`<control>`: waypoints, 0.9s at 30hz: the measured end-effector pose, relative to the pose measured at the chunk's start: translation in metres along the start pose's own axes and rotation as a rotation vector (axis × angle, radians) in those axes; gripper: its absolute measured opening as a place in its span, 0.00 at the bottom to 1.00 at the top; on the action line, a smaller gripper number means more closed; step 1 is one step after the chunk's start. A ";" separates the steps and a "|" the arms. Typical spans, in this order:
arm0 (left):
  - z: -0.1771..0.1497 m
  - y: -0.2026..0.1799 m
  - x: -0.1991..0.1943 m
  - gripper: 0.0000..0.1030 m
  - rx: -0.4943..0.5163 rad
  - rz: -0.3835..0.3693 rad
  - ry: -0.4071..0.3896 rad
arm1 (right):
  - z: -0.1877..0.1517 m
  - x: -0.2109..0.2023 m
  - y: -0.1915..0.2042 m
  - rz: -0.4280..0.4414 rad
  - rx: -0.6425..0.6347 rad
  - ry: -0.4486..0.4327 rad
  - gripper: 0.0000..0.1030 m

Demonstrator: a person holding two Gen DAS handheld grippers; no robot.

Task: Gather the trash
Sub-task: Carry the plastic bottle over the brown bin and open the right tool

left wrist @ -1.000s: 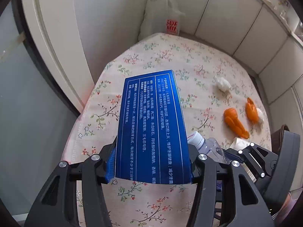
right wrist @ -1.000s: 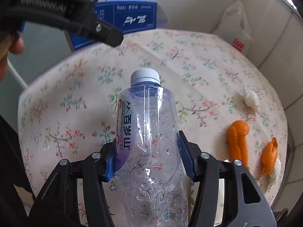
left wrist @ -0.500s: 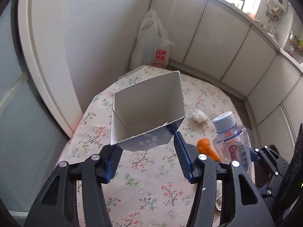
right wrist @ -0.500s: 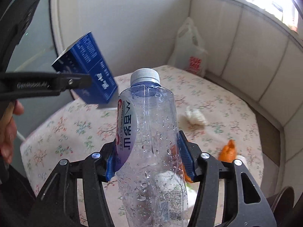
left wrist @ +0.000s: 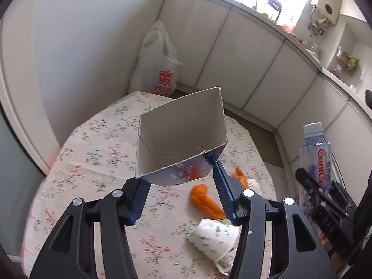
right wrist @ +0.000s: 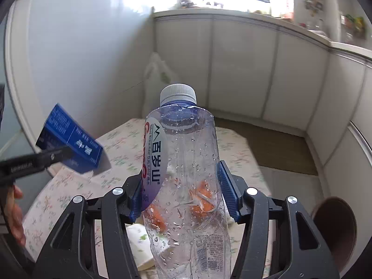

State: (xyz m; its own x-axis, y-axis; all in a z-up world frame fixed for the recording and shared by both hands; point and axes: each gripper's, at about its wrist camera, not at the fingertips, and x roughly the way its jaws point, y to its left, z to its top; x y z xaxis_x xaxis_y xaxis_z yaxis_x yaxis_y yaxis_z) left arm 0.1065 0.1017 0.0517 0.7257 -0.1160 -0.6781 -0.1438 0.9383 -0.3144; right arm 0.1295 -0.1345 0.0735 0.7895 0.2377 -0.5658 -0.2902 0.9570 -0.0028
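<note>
Both grippers raised above the table point(left wrist: 97, 139): left gripper point(left wrist: 179, 181) clamps the blue box point(left wrist: 181, 137), right gripper point(right wrist: 181, 186) the bottle point(right wrist: 183, 162).

Each view looks forward along its own tongs from just behind them, tilted down over the floral counter point(left wrist: 97, 153) toward the white cabinet wall. The left view sits close to the blue box point(left wrist: 181, 139), the right view close to the bottle point(right wrist: 183, 174). Both share the counter, the white plastic bag point(left wrist: 160, 62) and the orange peels point(left wrist: 204, 200).
</note>
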 end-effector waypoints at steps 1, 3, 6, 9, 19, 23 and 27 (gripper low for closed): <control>-0.001 -0.006 0.002 0.52 0.007 -0.008 0.002 | 0.001 -0.004 -0.011 -0.024 0.021 -0.011 0.52; -0.002 -0.017 0.006 0.52 0.022 -0.023 0.006 | 0.001 -0.010 -0.027 -0.063 0.054 -0.027 0.52; -0.003 -0.033 0.009 0.52 0.042 -0.046 0.010 | 0.002 -0.021 -0.057 -0.136 0.115 -0.056 0.52; -0.007 -0.047 0.010 0.52 0.061 -0.067 0.012 | -0.003 -0.030 -0.086 -0.222 0.184 -0.078 0.52; -0.022 -0.102 0.030 0.52 0.072 -0.172 0.057 | -0.030 -0.049 -0.189 -0.543 0.398 -0.084 0.52; -0.030 -0.133 0.038 0.52 0.105 -0.210 0.077 | -0.046 -0.053 -0.215 -0.645 0.441 -0.065 0.52; -0.038 -0.164 0.045 0.52 0.138 -0.249 0.099 | -0.064 -0.053 -0.241 -0.714 0.481 -0.033 0.52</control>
State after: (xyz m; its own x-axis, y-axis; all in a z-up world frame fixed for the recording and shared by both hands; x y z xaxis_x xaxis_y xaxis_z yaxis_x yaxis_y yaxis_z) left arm 0.1369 -0.0702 0.0475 0.6573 -0.3725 -0.6551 0.1278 0.9118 -0.3902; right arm 0.1225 -0.3886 0.0514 0.7132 -0.4499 -0.5375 0.5362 0.8441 0.0049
